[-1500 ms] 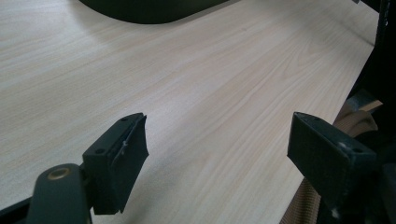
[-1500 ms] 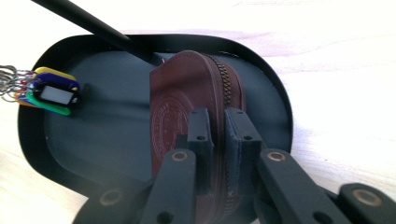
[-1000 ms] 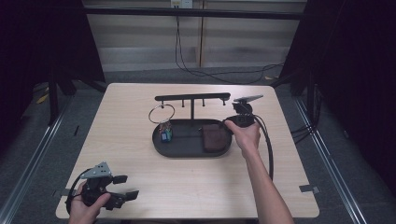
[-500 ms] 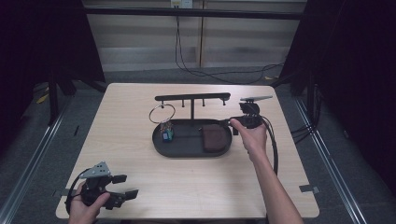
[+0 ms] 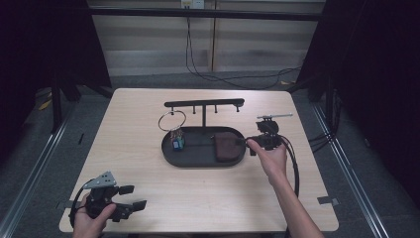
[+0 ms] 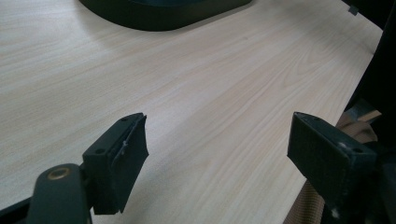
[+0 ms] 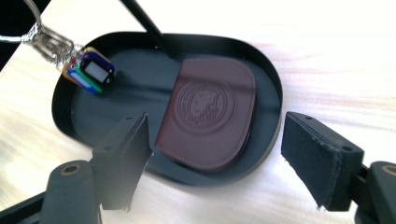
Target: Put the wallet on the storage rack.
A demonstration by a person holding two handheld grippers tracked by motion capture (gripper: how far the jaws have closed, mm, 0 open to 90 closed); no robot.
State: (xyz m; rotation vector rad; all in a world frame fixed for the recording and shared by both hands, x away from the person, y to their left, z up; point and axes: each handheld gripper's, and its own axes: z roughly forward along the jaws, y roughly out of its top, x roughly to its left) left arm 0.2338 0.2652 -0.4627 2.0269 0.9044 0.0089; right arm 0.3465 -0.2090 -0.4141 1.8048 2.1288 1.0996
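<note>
- The pale wood-grain surface (image 5: 148,114) has wide bare stretches along its left side, across the near middle and at its far corners.
- The left gripper (image 5: 130,208) sits at the near left corner, held in a hand (image 5: 89,220) close to the near edge; its fingers (image 6: 119,163) are spread wide with nothing but bare wood between them.
- In the left gripper view the surface's edge runs just beyond the right-hand finger, and the rim of the black oval metal tray (image 6: 154,18) lies well apart at the far side.
- That tray (image 5: 171,156) stands near the middle of the surface, with open wood on every side of it.
- A thin black post rises from the tray's far part and carries a black crossbar with short pegs (image 5: 204,103).
- Inside the tray, at its right end, lies a dark brown leather pouch with an embossed round seal (image 7: 208,116), flat on the floor.
- At the tray's left end hangs a silver key ring with small coloured tags (image 5: 173,130); the tags (image 7: 88,70) reach down to the tray floor.
- The right gripper (image 7: 215,163) is held just beside the tray's right rim, fingers (image 7: 317,156) parted wide, pointed at the pouch and gripping nothing.
</note>
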